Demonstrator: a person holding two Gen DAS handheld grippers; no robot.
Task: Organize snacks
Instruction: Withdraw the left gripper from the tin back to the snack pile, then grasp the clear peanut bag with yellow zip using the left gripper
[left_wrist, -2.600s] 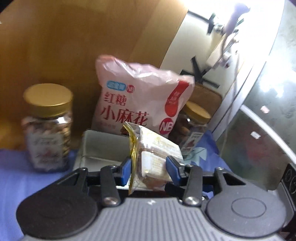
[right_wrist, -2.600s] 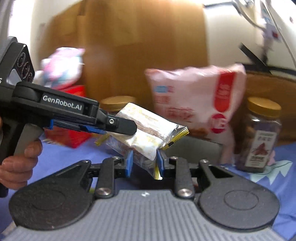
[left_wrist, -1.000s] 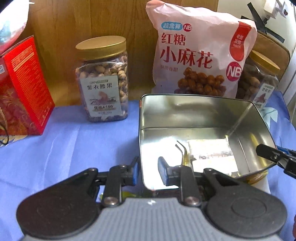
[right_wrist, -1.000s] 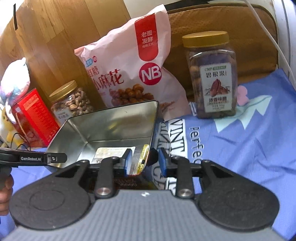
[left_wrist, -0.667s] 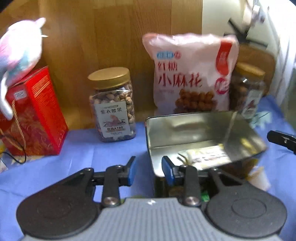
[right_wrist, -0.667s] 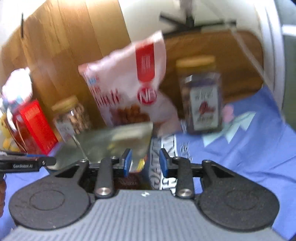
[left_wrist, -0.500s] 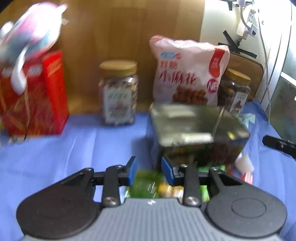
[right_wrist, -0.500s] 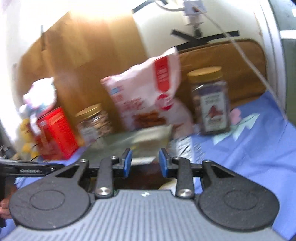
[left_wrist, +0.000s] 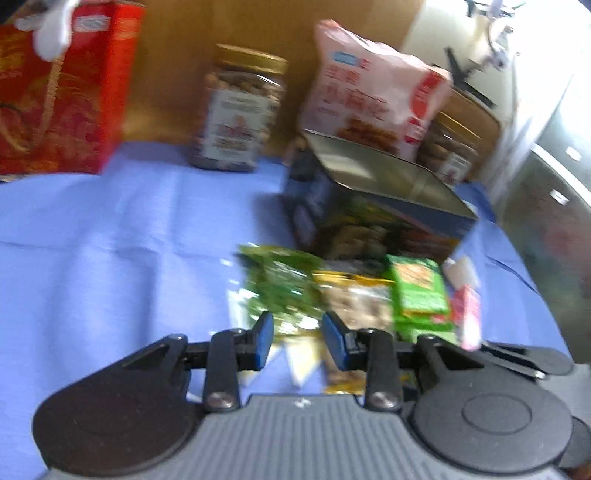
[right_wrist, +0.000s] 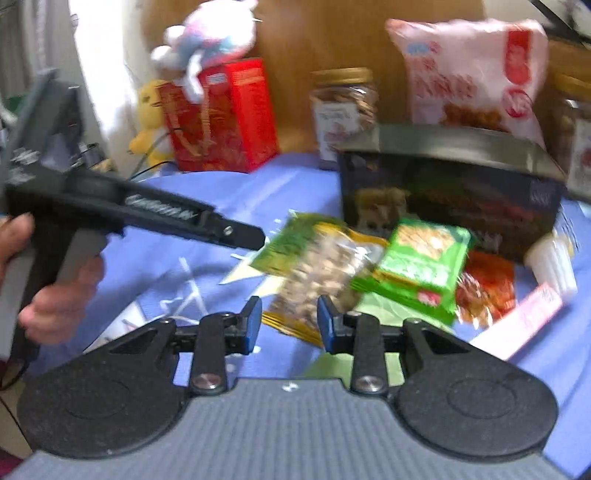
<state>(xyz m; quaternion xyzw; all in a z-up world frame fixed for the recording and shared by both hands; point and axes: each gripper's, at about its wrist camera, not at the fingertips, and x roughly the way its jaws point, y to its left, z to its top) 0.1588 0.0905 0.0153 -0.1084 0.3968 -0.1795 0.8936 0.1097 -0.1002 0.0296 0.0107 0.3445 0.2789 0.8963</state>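
Observation:
An open metal tin (left_wrist: 373, 206) stands on the blue cloth; it also shows in the right wrist view (right_wrist: 450, 192). In front of it lies a pile of small snack packets: a dark green one (left_wrist: 284, 284), a clear nut packet (left_wrist: 354, 302) and a bright green one (left_wrist: 417, 288). The right wrist view shows the same nut packet (right_wrist: 325, 273) and bright green packet (right_wrist: 421, 266). My left gripper (left_wrist: 297, 339) is open and empty above the near edge of the pile. My right gripper (right_wrist: 289, 323) is open and empty over the nut packet. The left gripper's body (right_wrist: 155, 212) reaches in from the left.
Along the wooden back wall stand a red box (left_wrist: 59, 99), a gold-lidded nut jar (left_wrist: 240, 110), a pink snack bag (left_wrist: 373, 96) and a second jar (left_wrist: 450, 147). A plush toy (right_wrist: 207, 40) sits on the red box. White and pink packets (right_wrist: 535, 291) lie at the pile's right.
Both grippers let the wrapped snack go into the tin, then pulled back and down. They now hang open over the packet pile in front of the tin.

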